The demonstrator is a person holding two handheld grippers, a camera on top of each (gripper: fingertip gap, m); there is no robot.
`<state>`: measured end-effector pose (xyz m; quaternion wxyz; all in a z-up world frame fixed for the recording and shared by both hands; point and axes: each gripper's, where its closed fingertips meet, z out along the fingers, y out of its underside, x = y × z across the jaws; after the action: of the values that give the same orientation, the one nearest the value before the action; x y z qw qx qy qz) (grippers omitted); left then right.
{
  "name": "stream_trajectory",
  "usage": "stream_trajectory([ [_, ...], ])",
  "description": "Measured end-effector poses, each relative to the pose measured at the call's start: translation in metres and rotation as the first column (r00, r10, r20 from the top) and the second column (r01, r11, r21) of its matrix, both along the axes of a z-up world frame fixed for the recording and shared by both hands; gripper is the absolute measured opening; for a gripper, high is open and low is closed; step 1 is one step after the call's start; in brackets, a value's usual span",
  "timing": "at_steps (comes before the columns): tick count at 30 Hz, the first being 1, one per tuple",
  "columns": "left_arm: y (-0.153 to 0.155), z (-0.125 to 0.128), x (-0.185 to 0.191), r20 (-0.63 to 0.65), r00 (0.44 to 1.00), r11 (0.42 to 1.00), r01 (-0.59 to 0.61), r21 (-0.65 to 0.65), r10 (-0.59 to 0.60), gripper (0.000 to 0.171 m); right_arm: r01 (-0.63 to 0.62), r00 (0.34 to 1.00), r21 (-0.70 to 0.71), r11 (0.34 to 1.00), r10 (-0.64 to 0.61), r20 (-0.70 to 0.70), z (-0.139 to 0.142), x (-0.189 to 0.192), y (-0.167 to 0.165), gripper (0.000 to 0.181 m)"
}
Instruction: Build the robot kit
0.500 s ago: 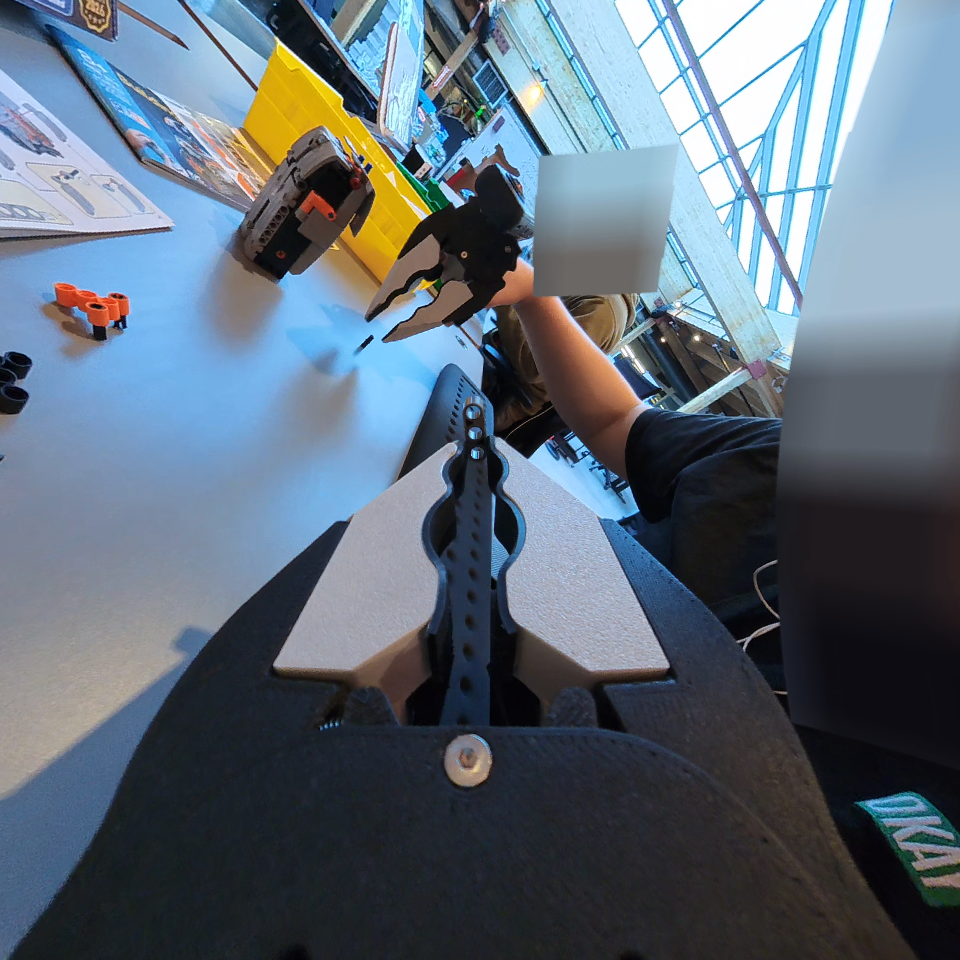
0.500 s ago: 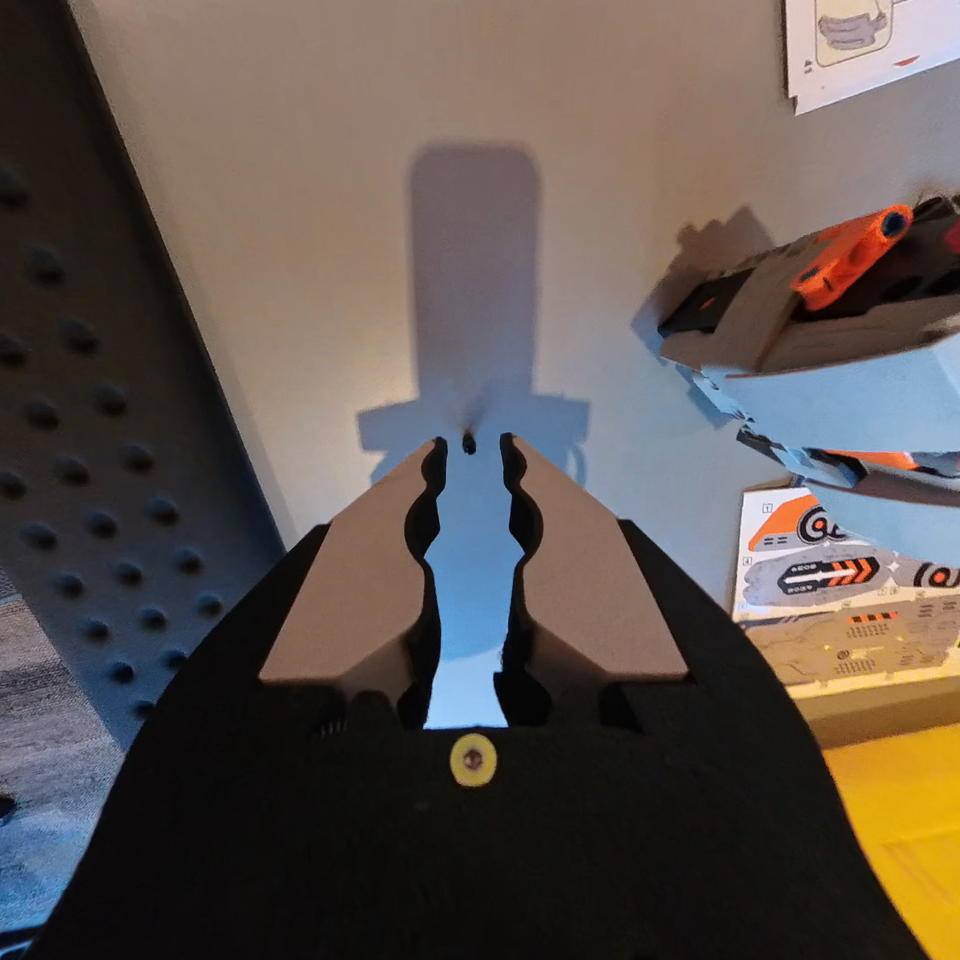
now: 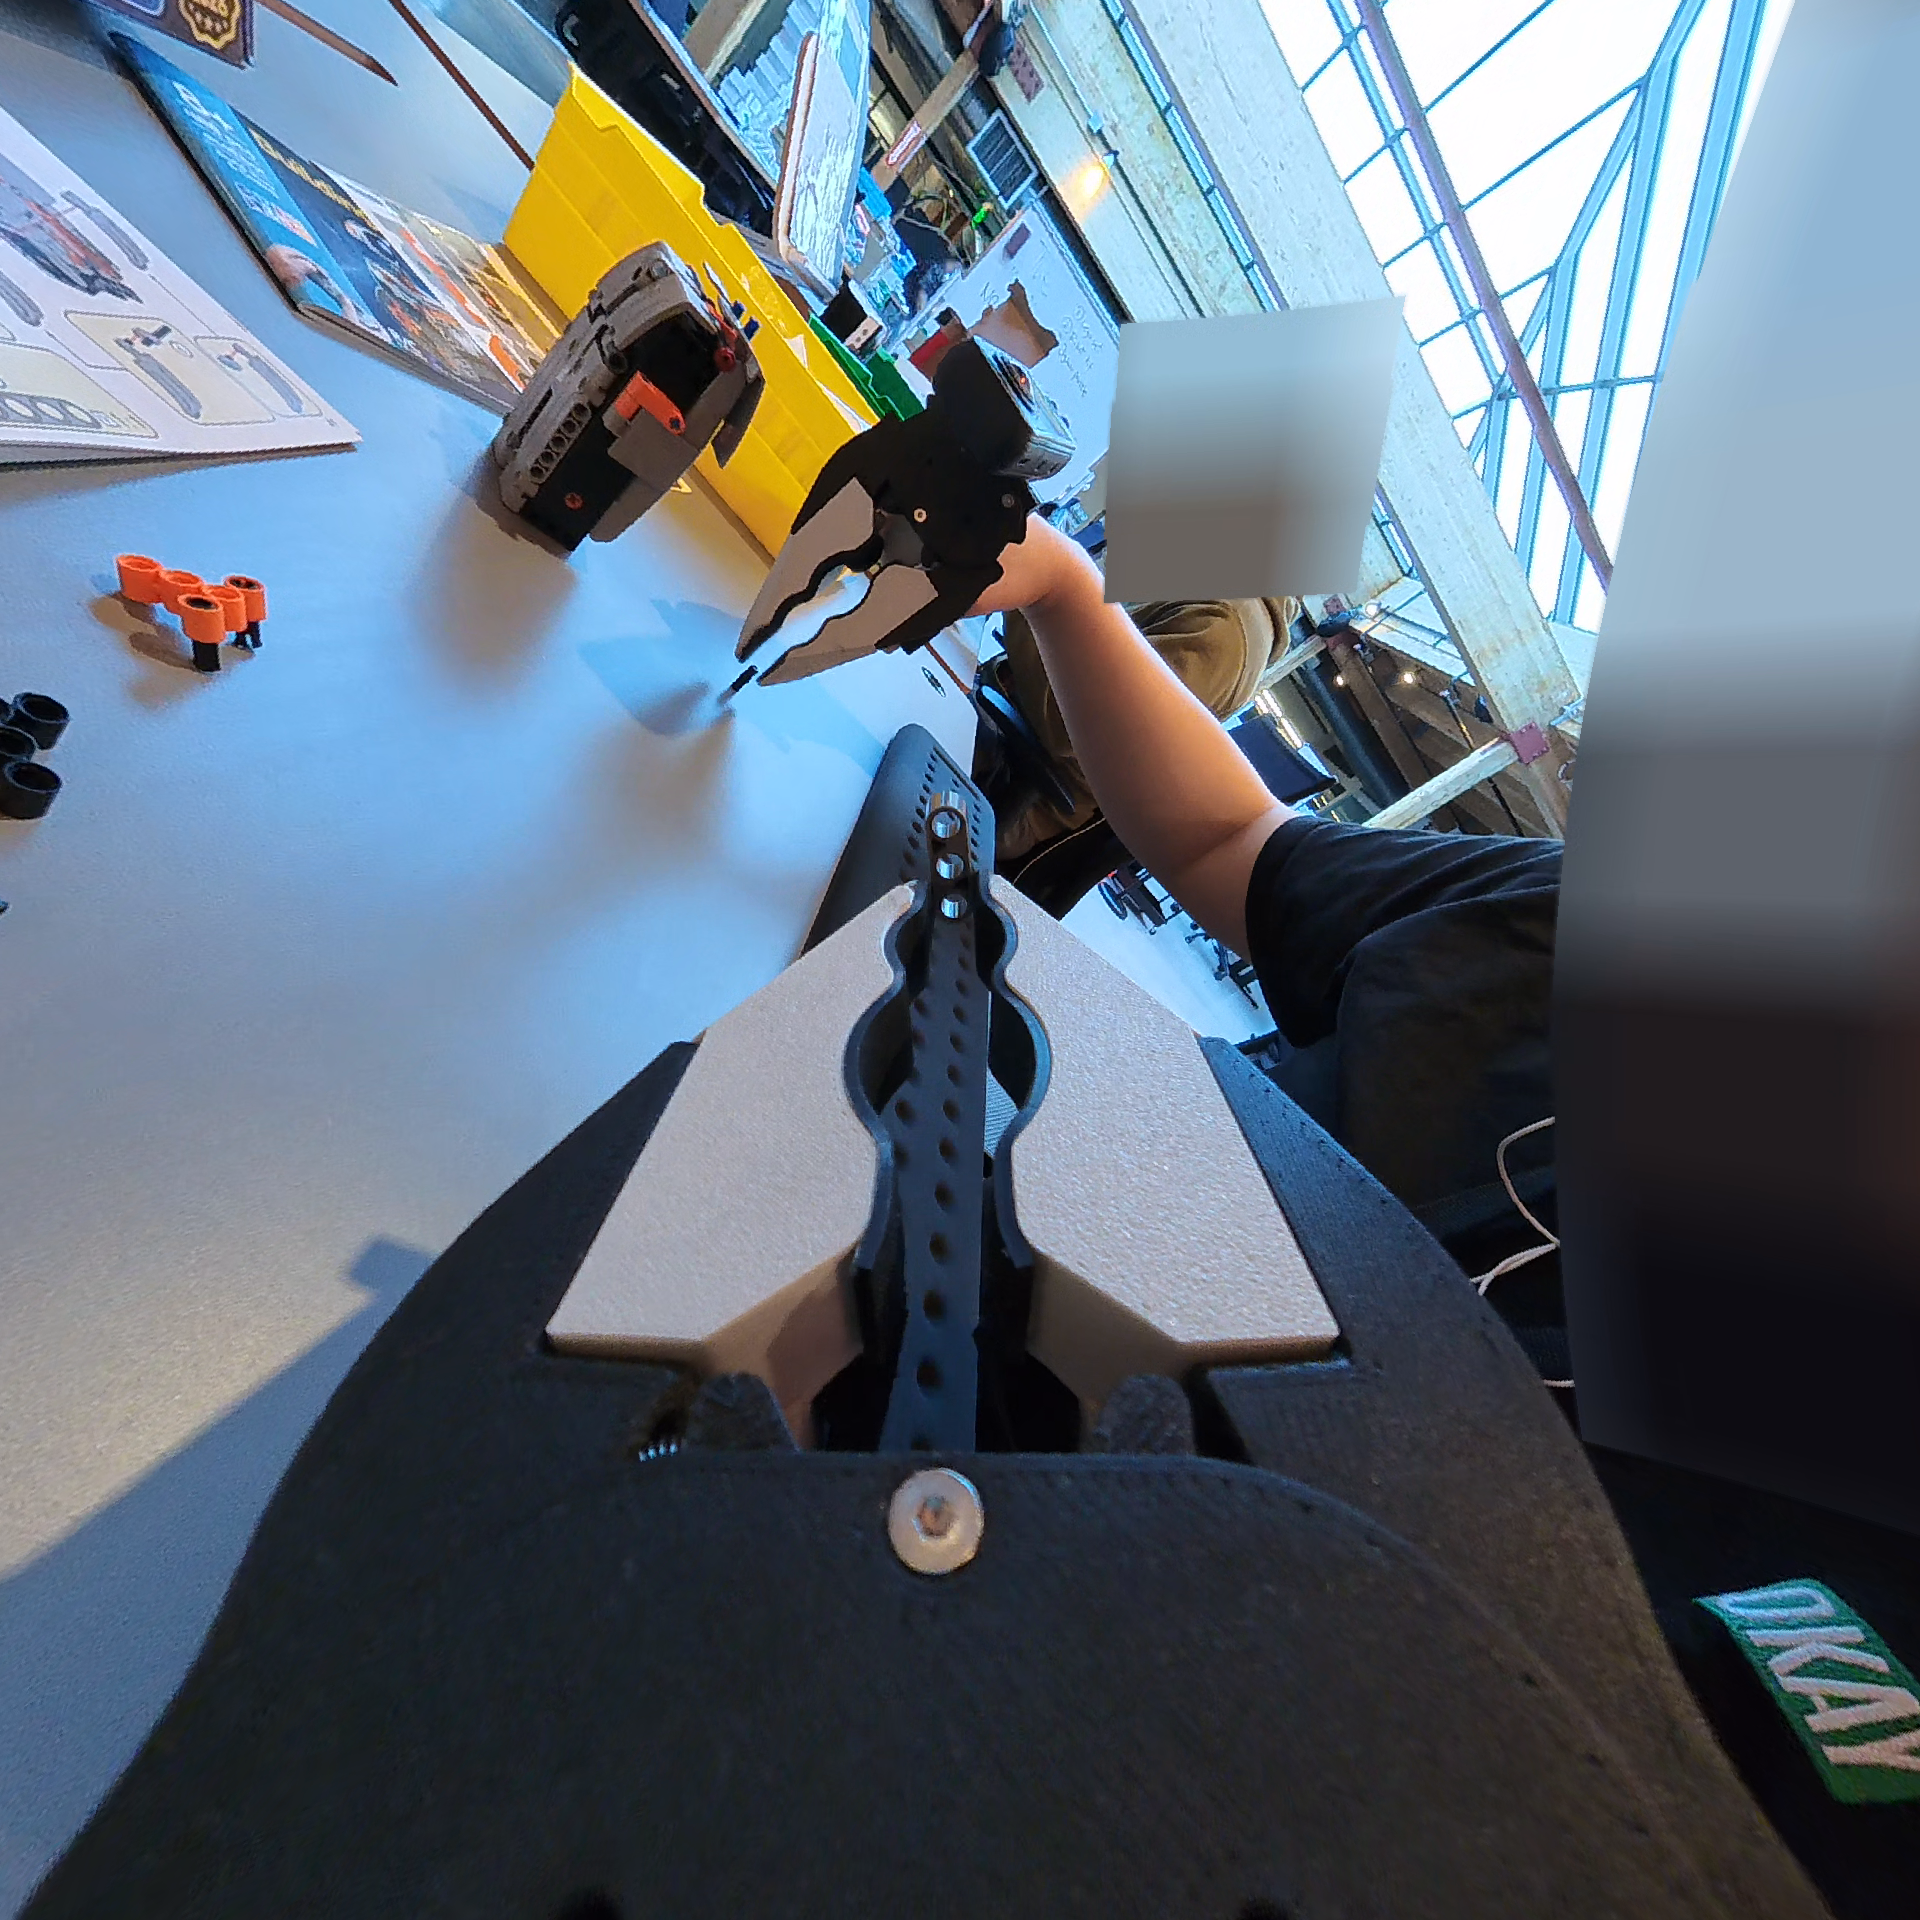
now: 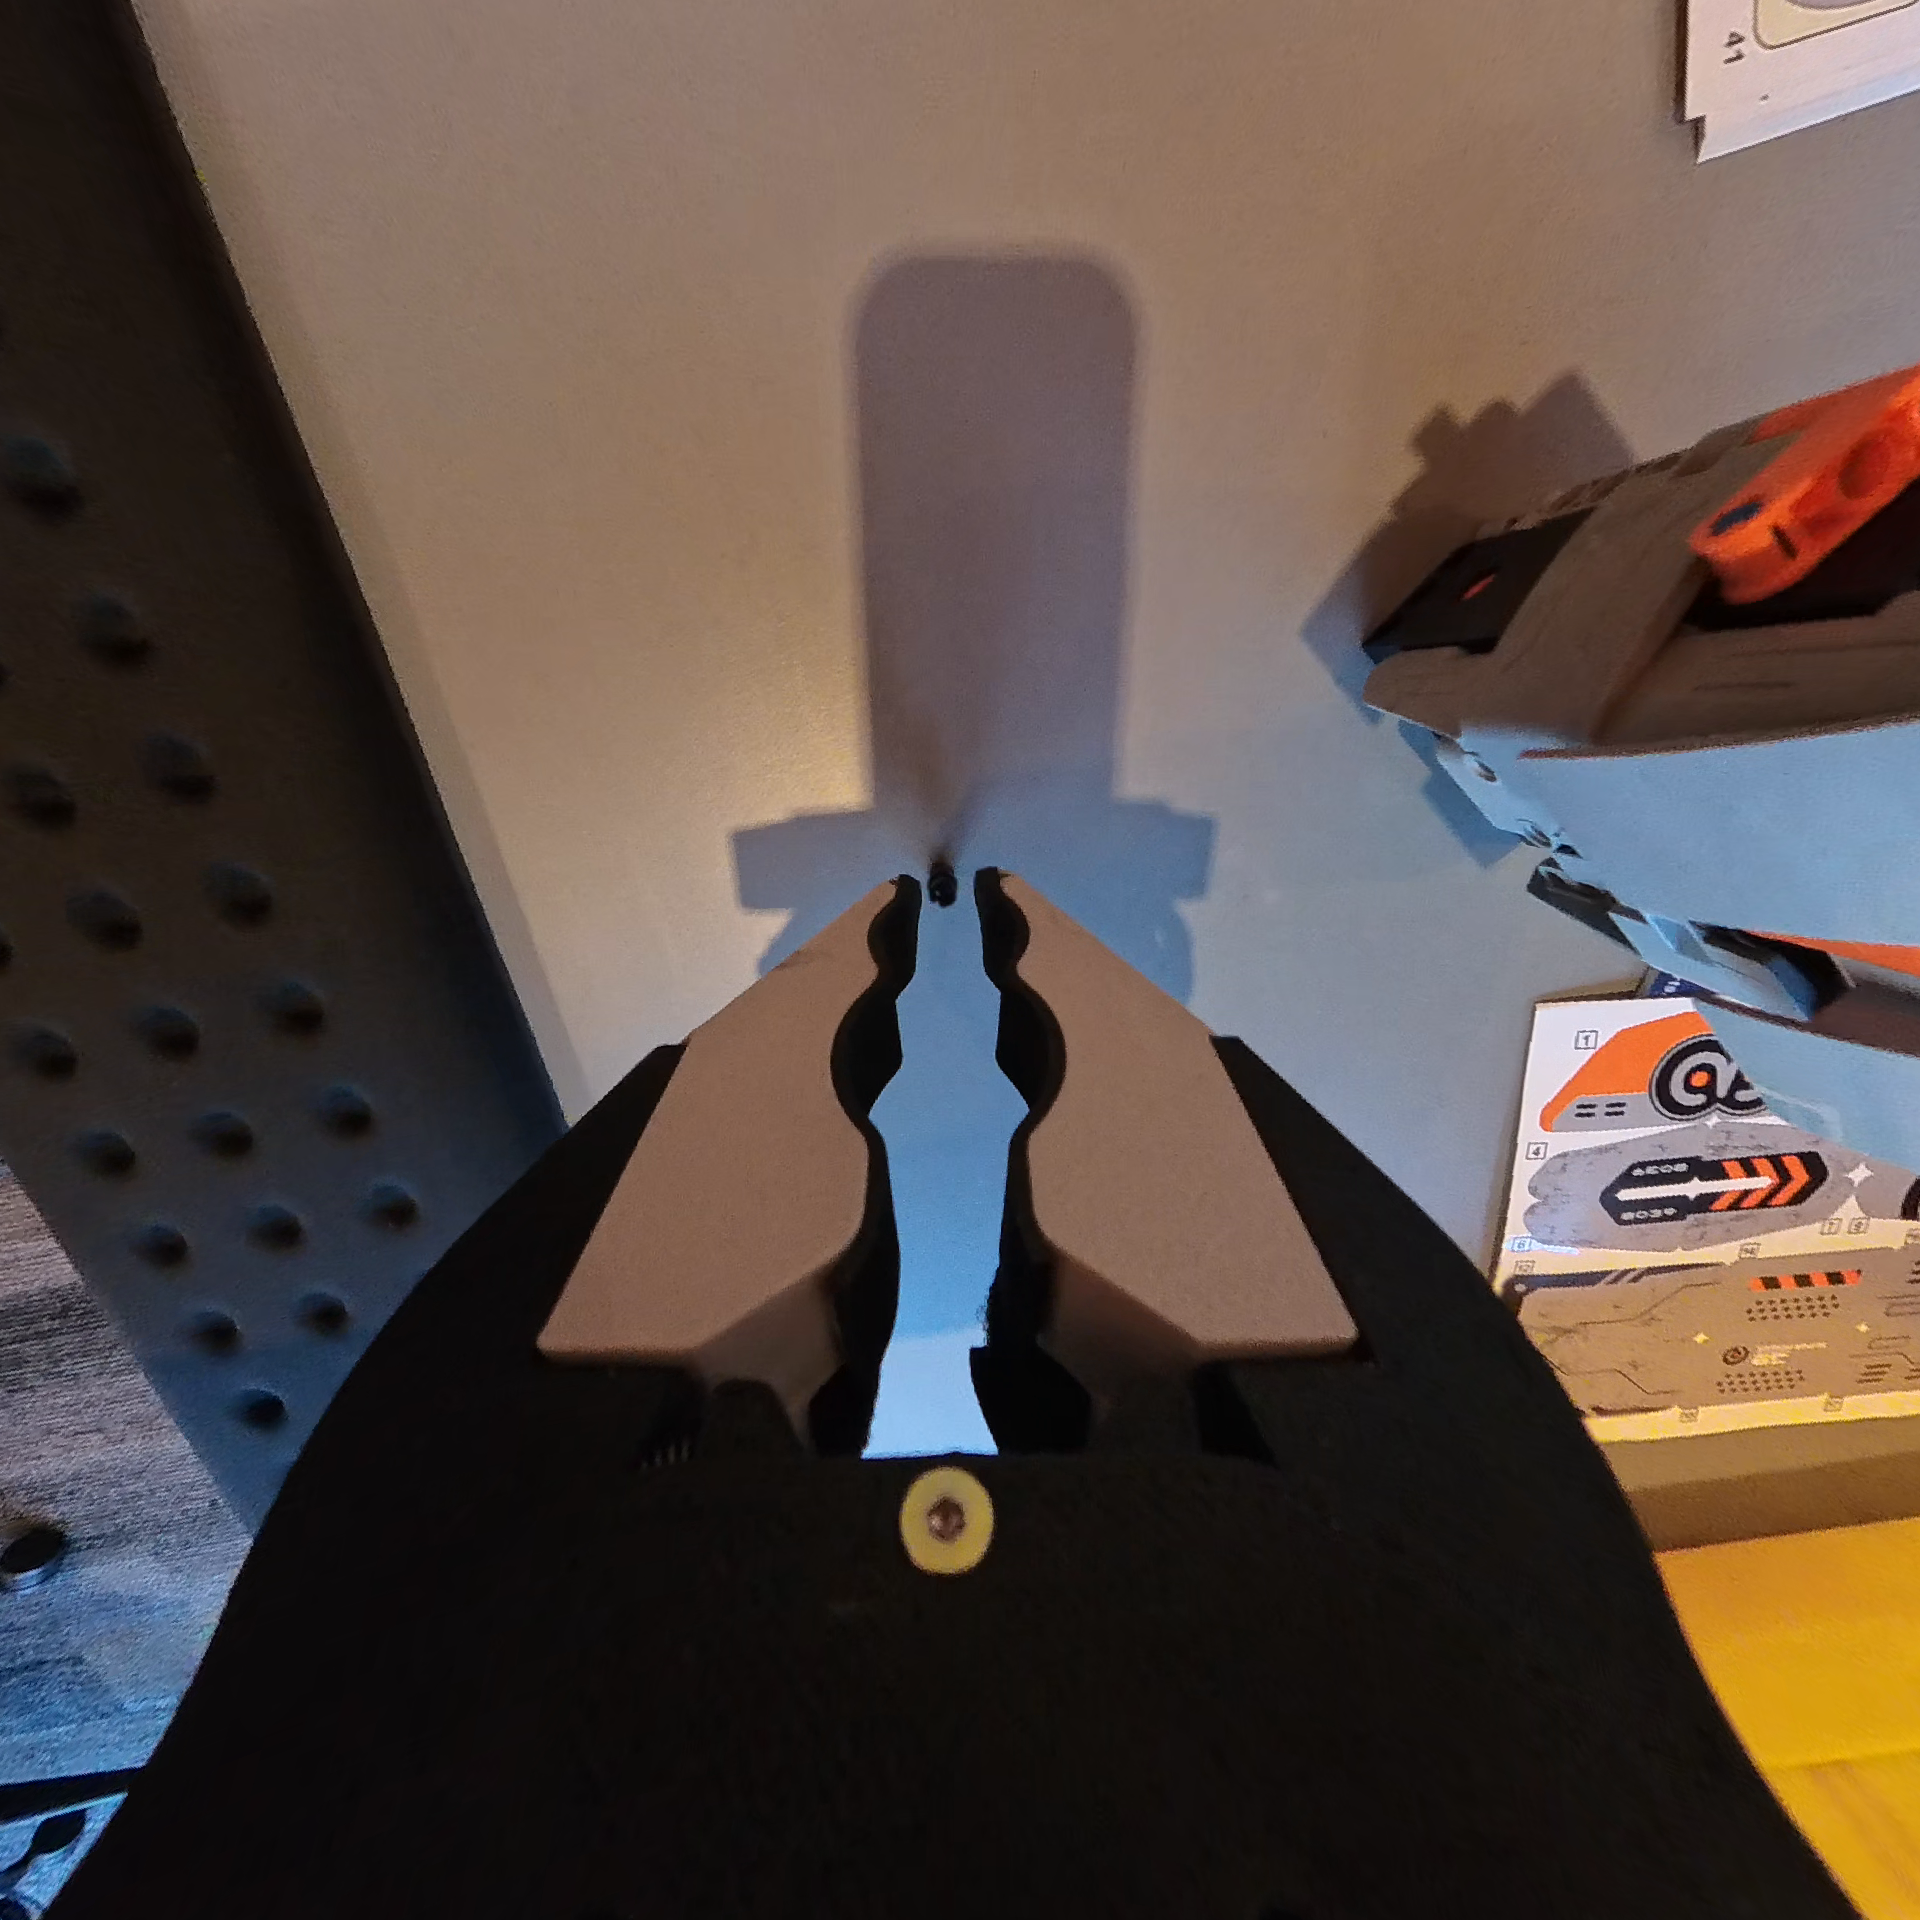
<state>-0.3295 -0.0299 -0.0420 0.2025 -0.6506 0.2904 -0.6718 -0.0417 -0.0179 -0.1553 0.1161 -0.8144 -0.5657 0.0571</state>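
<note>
Lying at the far left of the grey tabletop (image 3: pixel 343 997) are a few black ring pieces (image 3: pixel 26 753), w/ a small orange connector piece (image 3: pixel 192 597) just past them and an open instruction booklet (image 3: pixel 125 343) farther back. Next over, a second booklet w/ a colourful cover (image 3: pixel 343 244) sits near a yellow bin (image 3: pixel 665 281). A grey, black & orange brick-built model (image 3: pixel 629 416) stands on the tabletop just in front of the bin. Moving right, the right gripper (image 3: pixel 750 665) points down at the tabletop, held by a person's hand (image 3: pixel 1039 566) on a bare forearm. Its jaws are parted a little, w/ a tiny black pin (image 3: pixel 742 681) at the tips; from the right wrist view that pin (image 4: pixel 942 883) sits in the narrow gap between the two fingertips, and I can't tell if they touch it yet. Right gripper (image 4: pixel 943 885) isn't clenched, light shows all along the slot. Its shadow falls on the tabletop beyond. In that view a sticker sheet (image 4: pixel 1704 1226) lies at the right, below the model (image 4: pixel 1662 665). Nearest the viewer, the left gripper (image 3: pixel 951 894) is clamped on a long black beam w/ holes (image 3: pixel 940 1143), which runs straight out between the pads and pokes past the tips, over the tabletop edge. Same beam shows as a dark holed strip (image 4: pixel 135 935) at the left of the right wrist view.
</note>
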Motion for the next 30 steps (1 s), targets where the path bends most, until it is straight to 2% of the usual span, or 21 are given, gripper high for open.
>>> stream_trajectory([
  [9, 0.002, -0.001, -0.002, -0.005, 1.0, 1.0, -0.008, 0.001, 0.008, 0.003, 0.007, 1.0, -0.022, 1.0, -0.007, 0.004, -0.002, 0.0, 0.0, 0.004],
  [12, 0.005, -0.001, -0.003, -0.002, 1.0, 1.0, -0.017, -0.002, 0.017, 0.003, 0.01, 0.996, 0.016, 1.0, -0.008, -0.086, 0.018, -0.017, 0.003, 0.004],
  [14, 0.008, -0.003, -0.003, 0.003, 1.0, 1.0, -0.023, 0.002, 0.023, 0.003, -0.007, 0.972, 0.133, 0.991, 0.038, -0.234, 0.049, -0.044, 0.011, 0.003],
  [17, 0.016, -0.005, 0.002, 0.033, 0.999, 1.0, -0.019, -0.022, 0.02, 0.004, 0.021, 0.85, 0.298, 0.954, 0.14, -0.508, 0.093, -0.084, 0.02, 0.003],
  [19, 0.02, -0.003, 0.008, 0.064, 0.998, 0.999, 0.0, -0.042, 0.003, 0.003, 0.065, 0.74, 0.326, 0.943, 0.173, -0.65, 0.109, -0.107, 0.023, 0.003],
  [22, 0.022, 0.006, 0.019, 0.099, 0.994, 0.998, 0.055, -0.028, -0.052, 0.004, 0.105, 0.481, 0.379, 0.92, 0.286, -0.829, 0.153, -0.16, 0.013, 0.003],
  [23, 0.023, 0.01, 0.022, 0.115, 0.991, 0.997, 0.074, -0.027, -0.07, 0.004, 0.102, 0.422, 0.391, 0.915, 0.316, -0.85, 0.162, -0.178, 0.008, 0.003],
  [28, 0.026, 0.023, 0.025, 0.195, 0.975, 0.988, 0.127, -0.085, -0.109, 0.004, 0.054, 0.317, 0.414, 0.908, 0.378, -0.87, 0.167, -0.246, 0.003, 0.003],
  [30, 0.025, 0.027, 0.023, 0.239, 0.964, 0.983, 0.143, -0.115, -0.113, 0.003, 0.059, 0.335, 0.404, 0.913, 0.363, -0.869, 0.158, -0.256, 0.009, 0.003],
])
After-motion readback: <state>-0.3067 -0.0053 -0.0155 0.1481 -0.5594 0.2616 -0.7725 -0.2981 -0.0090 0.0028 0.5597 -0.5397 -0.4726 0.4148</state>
